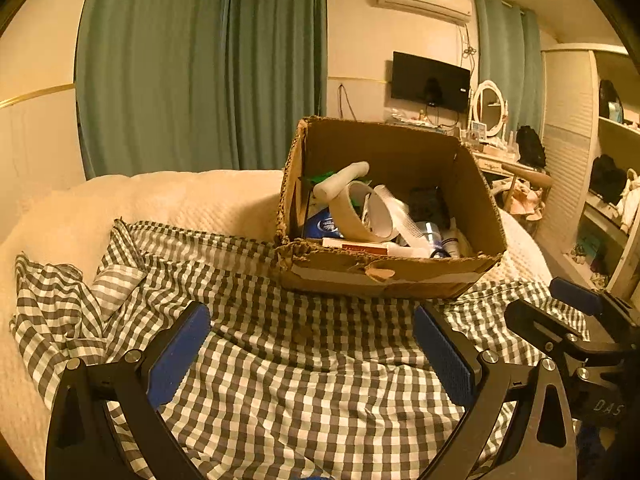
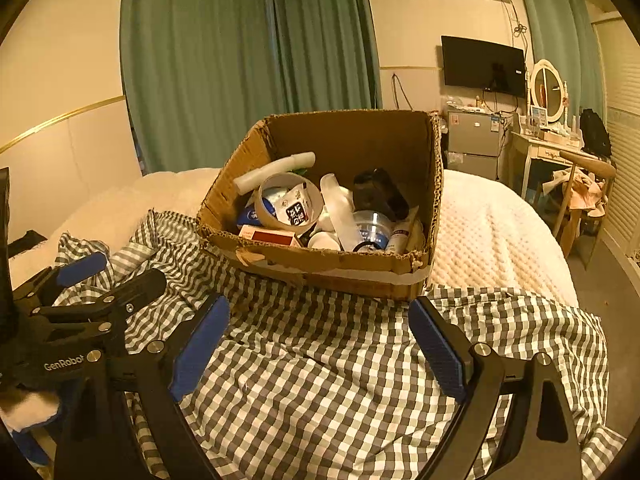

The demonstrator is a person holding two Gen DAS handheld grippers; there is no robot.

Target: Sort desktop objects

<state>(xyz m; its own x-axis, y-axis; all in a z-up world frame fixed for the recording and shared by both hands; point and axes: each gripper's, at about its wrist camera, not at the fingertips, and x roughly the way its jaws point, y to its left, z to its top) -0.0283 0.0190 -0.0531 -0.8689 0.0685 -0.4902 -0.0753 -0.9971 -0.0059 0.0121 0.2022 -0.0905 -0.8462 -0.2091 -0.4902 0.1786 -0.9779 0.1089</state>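
The left gripper (image 1: 312, 352) has its jaws spread wide with nothing between them, and it hovers low over the checked cloth (image 1: 280, 380), aimed toward the cardboard box (image 1: 384, 276). The right gripper (image 2: 318, 346) is posed the same way, jaws wide apart and empty, just beside the left one; each shows at the edge of the other's view. Both carry blue pads (image 2: 200, 348) on black arms. The checked cloth lies rumpled over a white bed (image 2: 492, 236), and the one open box stands on the bed at the cloth's far edge, its torn front rim facing the grippers. The sorted things are inside it, heaped together: one roll of tape (image 2: 290, 204) standing on edge, one white tube (image 2: 276, 170) leaning on the left wall, one white comb (image 1: 402, 210), one dark bottle (image 2: 380, 192) near the back, one small red and white carton (image 2: 270, 236) along the front wall, one clear round tub (image 2: 372, 228), and one blue packet (image 1: 326, 226) under the tape. More small pieces lie beneath, too jumbled to tell apart. Behind the bed hang green curtains (image 1: 200, 72).
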